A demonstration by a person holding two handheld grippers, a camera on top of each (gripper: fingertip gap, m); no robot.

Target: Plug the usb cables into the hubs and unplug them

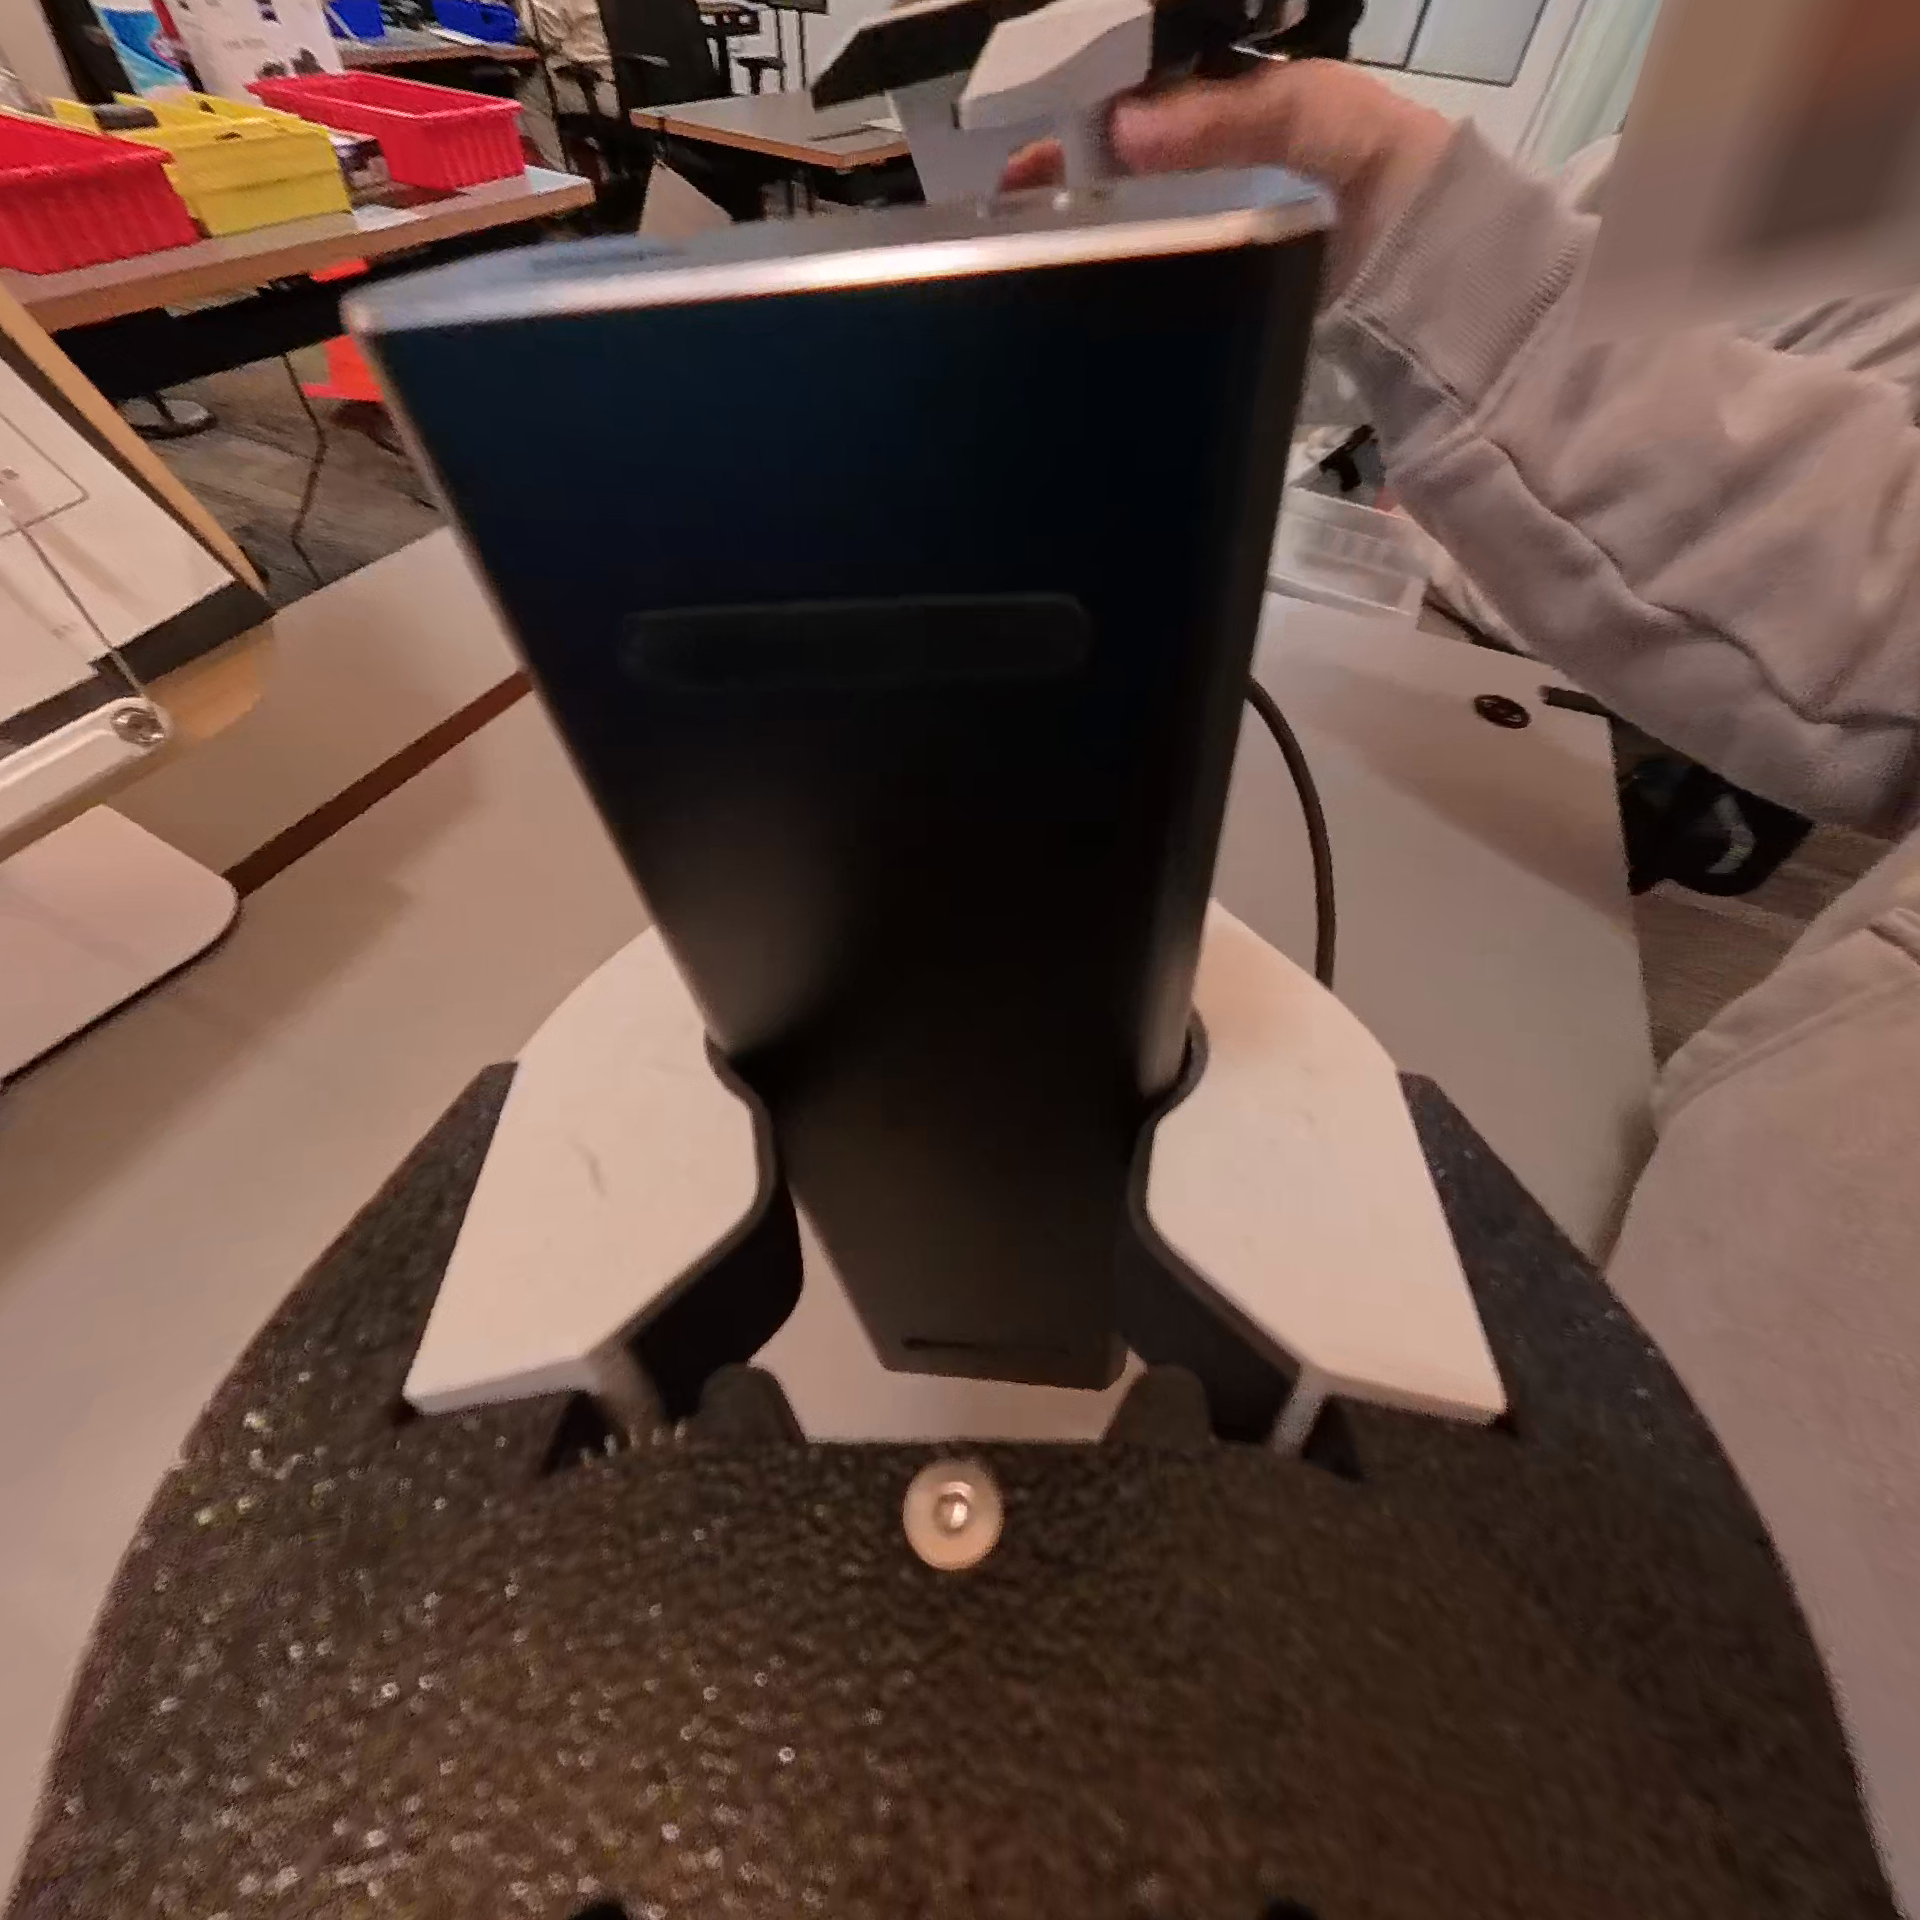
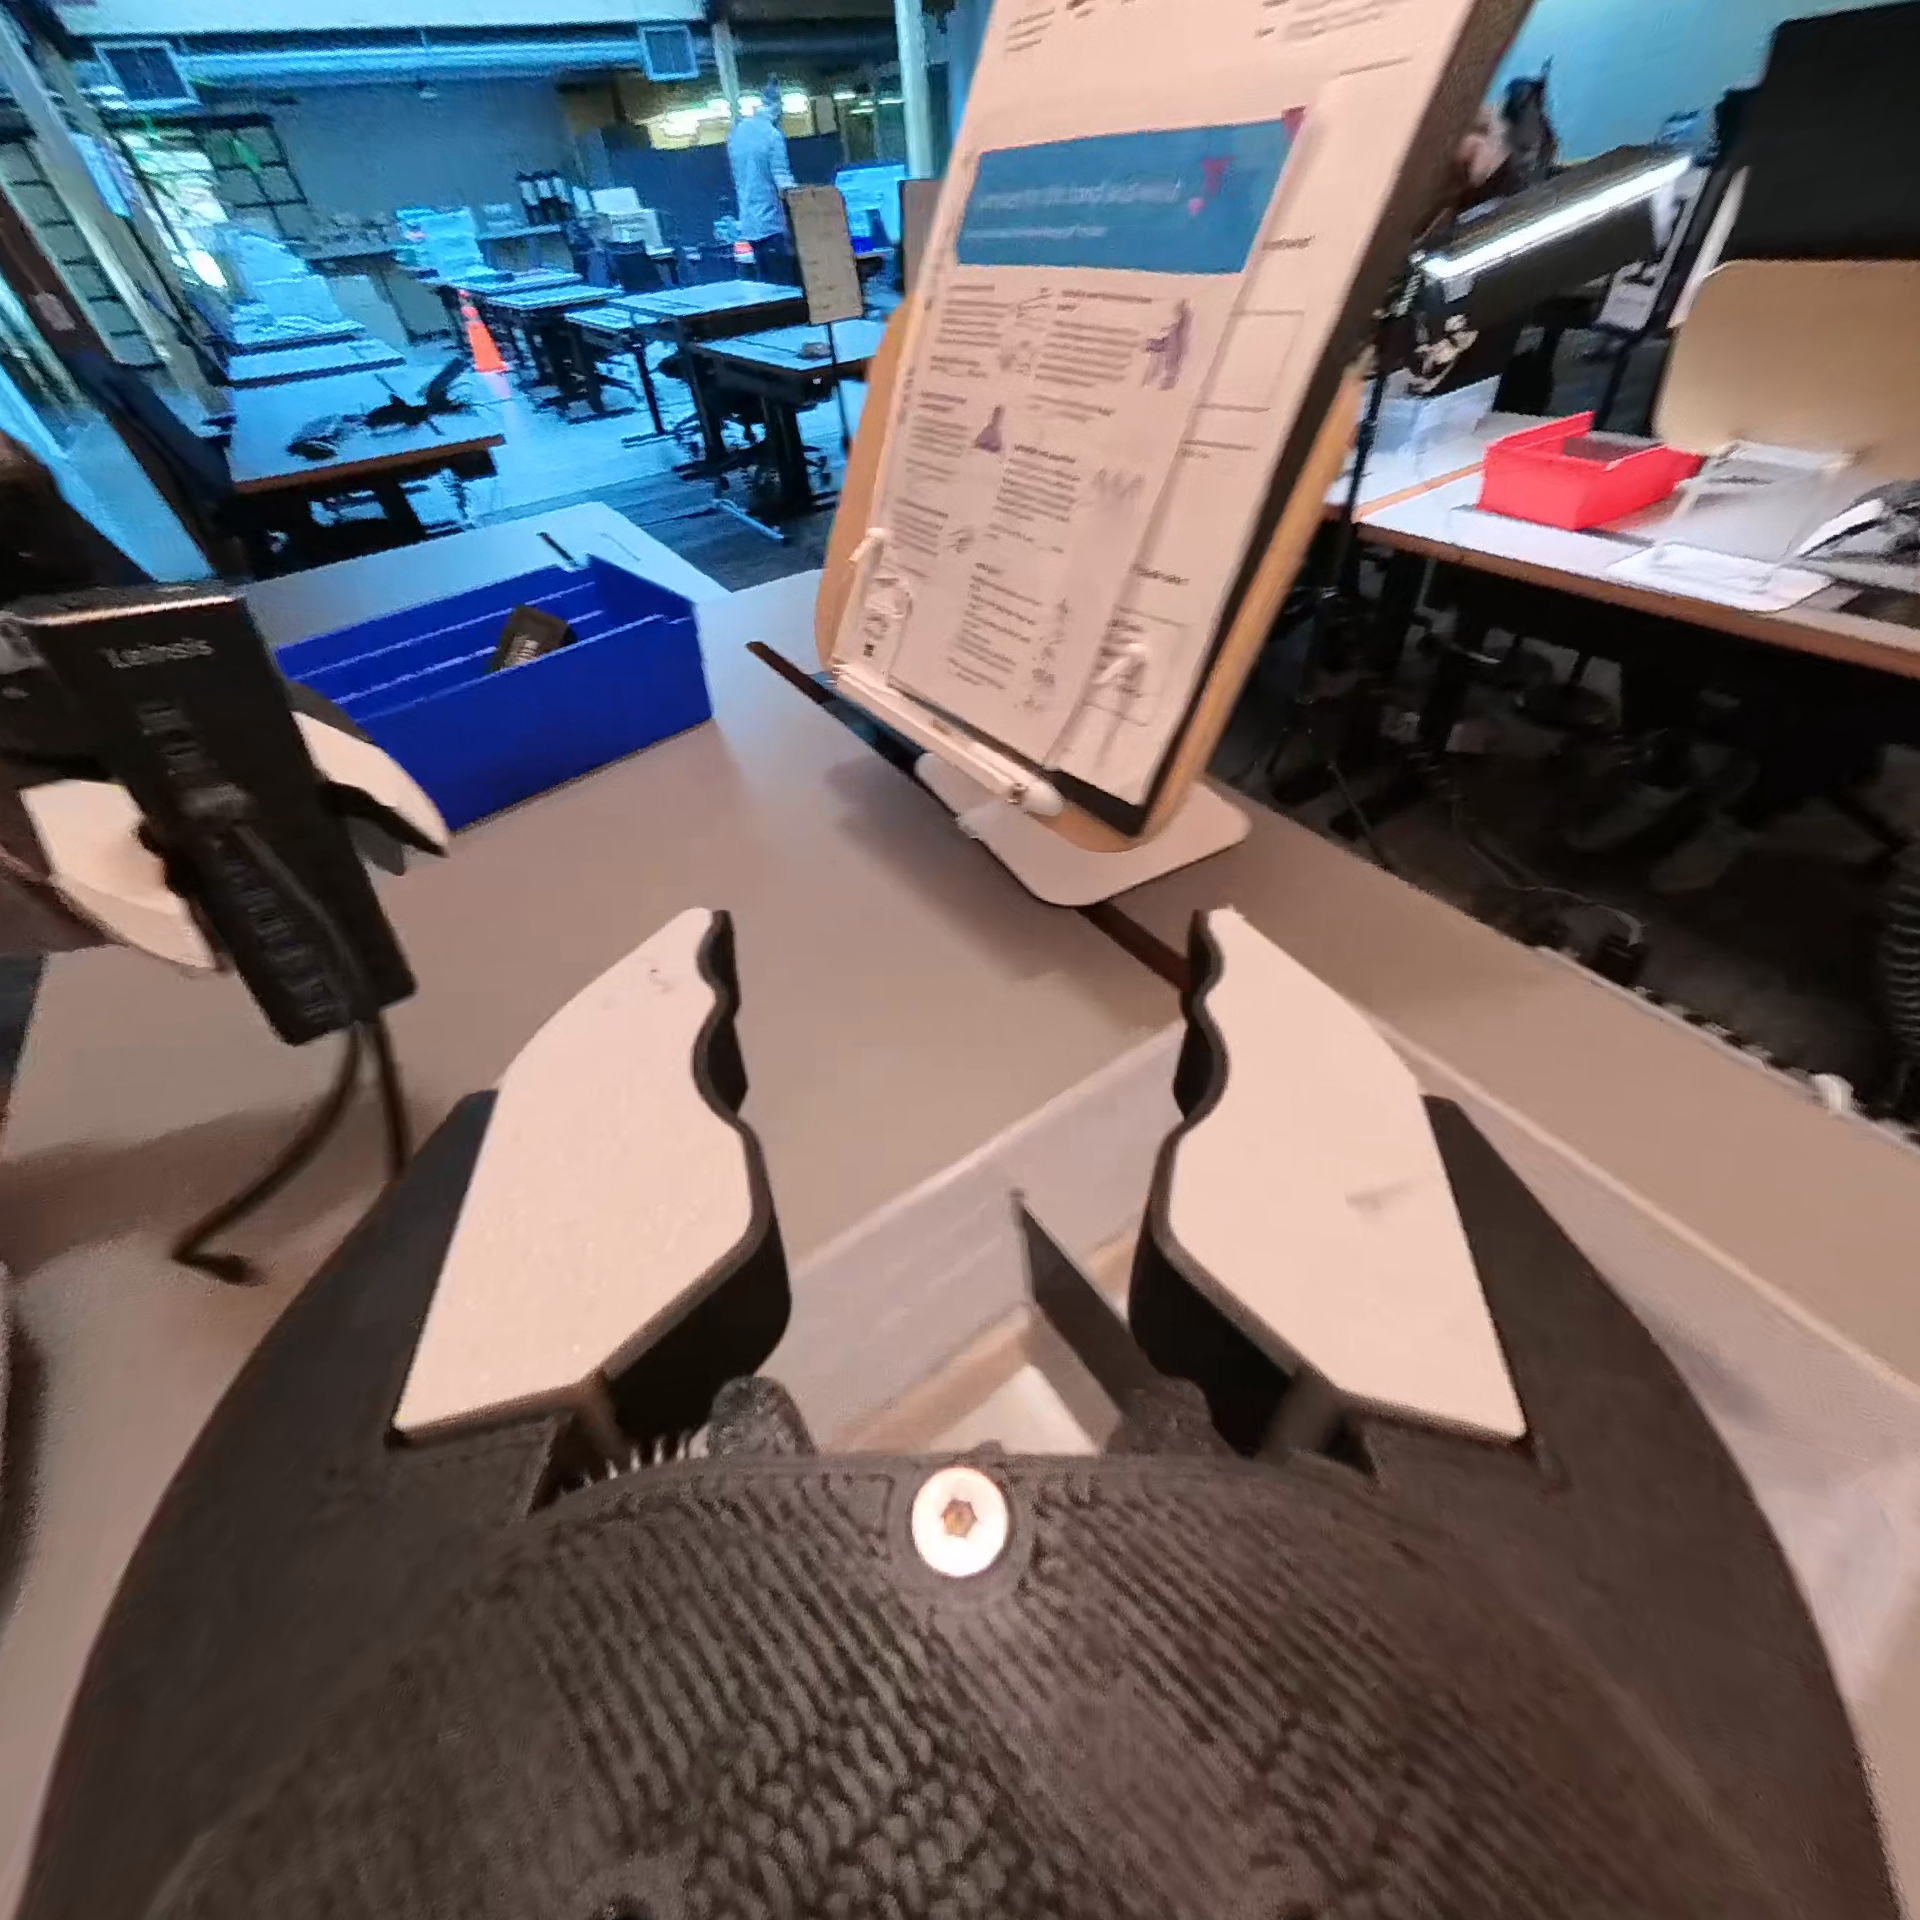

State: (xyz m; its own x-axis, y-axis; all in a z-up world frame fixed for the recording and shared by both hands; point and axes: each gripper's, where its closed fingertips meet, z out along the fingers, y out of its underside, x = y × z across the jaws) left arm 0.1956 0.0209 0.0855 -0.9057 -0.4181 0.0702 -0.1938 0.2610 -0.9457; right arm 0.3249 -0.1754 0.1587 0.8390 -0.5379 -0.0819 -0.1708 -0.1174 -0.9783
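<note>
My left gripper [image 1: 951, 1039] is shut on a black USB hub [image 1: 883, 675] and holds it upright above the table. In the right wrist view the hub [image 2: 156, 686] is at the left, still in that gripper, with a black USB cable [image 2: 301, 1143] plugged into its side and hanging down to the table. A stretch of the cable [image 1: 1314, 821] shows behind the hub in the left wrist view. My right gripper [image 2: 961, 935] is open and empty, to the right of the hub and apart from it. It also shows in the left wrist view [image 1: 997, 94], beyond the hub's top.
A blue bin [image 2: 520, 717] stands on the grey table [image 2: 883, 883] behind the hub. A document stand [image 2: 1091, 468] with printed sheets is at the centre right. A clear container [image 2: 935, 1247] lies under my right gripper. Red and yellow bins [image 1: 104, 197] sit on another table. A person's sleeve [image 1: 1610, 468] is at the right.
</note>
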